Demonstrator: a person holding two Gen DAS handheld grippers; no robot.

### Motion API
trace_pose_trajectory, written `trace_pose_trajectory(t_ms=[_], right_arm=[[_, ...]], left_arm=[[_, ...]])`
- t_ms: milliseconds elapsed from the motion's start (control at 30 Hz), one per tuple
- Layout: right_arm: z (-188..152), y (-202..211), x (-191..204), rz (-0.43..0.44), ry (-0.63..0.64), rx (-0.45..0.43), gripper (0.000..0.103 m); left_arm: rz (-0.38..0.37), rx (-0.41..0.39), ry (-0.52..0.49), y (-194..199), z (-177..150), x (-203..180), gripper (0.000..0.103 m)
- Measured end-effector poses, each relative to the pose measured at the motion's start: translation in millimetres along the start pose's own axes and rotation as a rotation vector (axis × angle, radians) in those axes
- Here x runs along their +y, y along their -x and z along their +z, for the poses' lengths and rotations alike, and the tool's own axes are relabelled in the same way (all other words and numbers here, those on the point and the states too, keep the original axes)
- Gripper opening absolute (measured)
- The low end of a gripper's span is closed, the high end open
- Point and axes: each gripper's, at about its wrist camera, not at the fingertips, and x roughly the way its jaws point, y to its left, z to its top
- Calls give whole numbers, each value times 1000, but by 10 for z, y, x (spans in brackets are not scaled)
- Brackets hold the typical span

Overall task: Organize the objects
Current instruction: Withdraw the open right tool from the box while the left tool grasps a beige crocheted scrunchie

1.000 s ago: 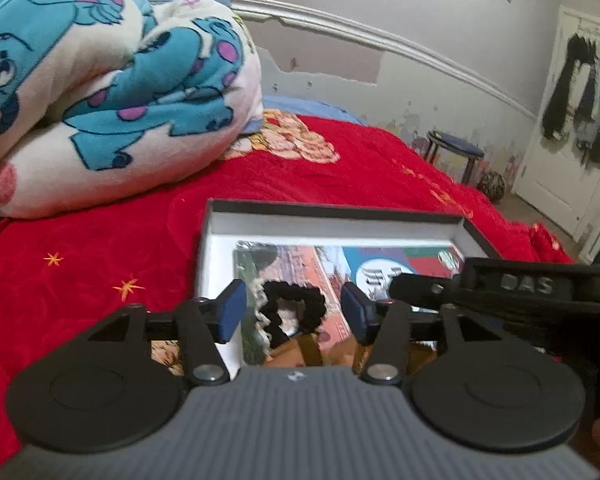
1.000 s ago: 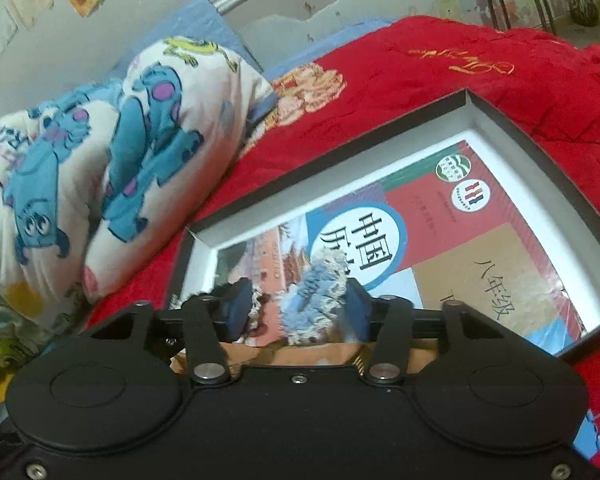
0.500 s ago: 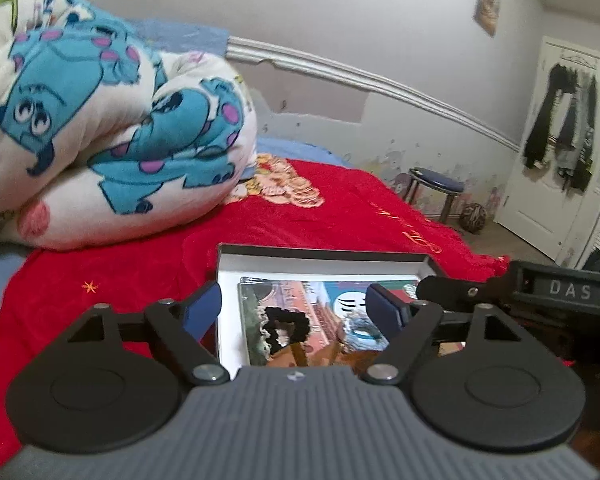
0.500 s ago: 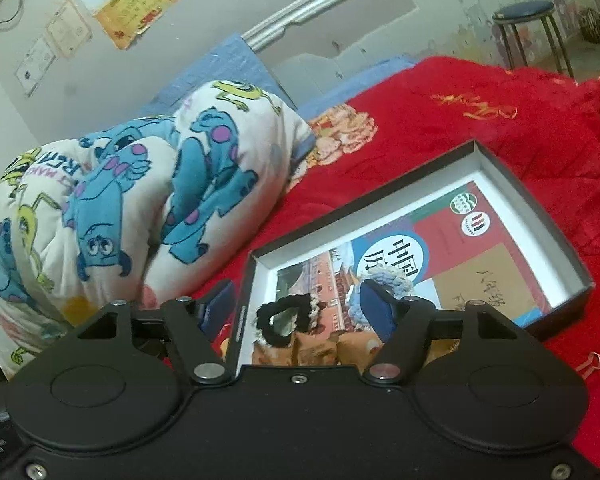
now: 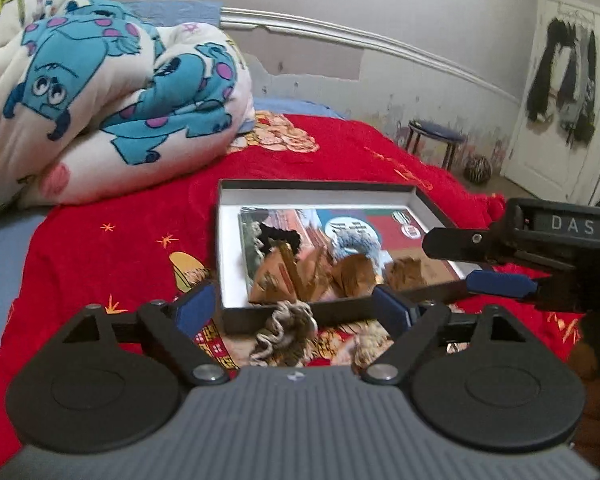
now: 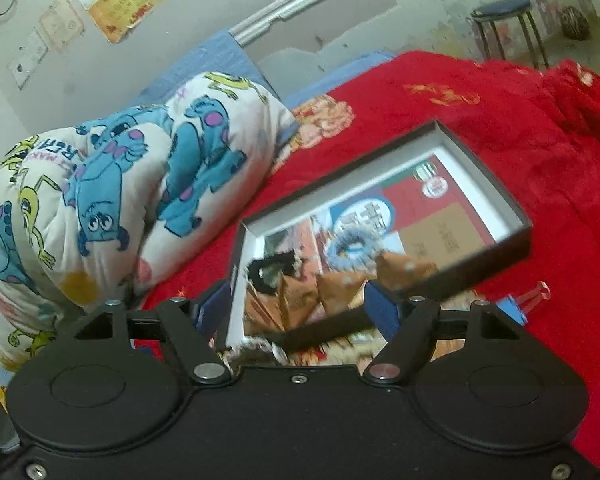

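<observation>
While both the left gripper and right gripper hang wide apart and empty, the black box sits at mid-frame holding two hair ties. A beige hair tie lies outside, at the box's near wall; grabbing low could snag the red blanket.

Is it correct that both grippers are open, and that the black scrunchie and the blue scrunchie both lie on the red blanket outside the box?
Not quite. Both scrunchies lie inside the box, on the book cover, not outside it. The left wrist view shows the black scrunchie and the blue scrunchie there. The left gripper and right gripper are open, as you say.
</observation>
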Motion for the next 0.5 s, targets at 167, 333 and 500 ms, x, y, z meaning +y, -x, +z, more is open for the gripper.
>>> trace_pose_trajectory(t_ms=[167,333,500], right_arm=[[-139,158,-83,-44,1,13,73],[-274,162,-133,-70,-13,34,73],[-422,43,-149,-119,4,62,73]], left_arm=[[27,26,-18,-59,-99,-91,91],[55,87,-14,-134,-188,-96,91],[60,112,-22,-225,-256,-107,91]])
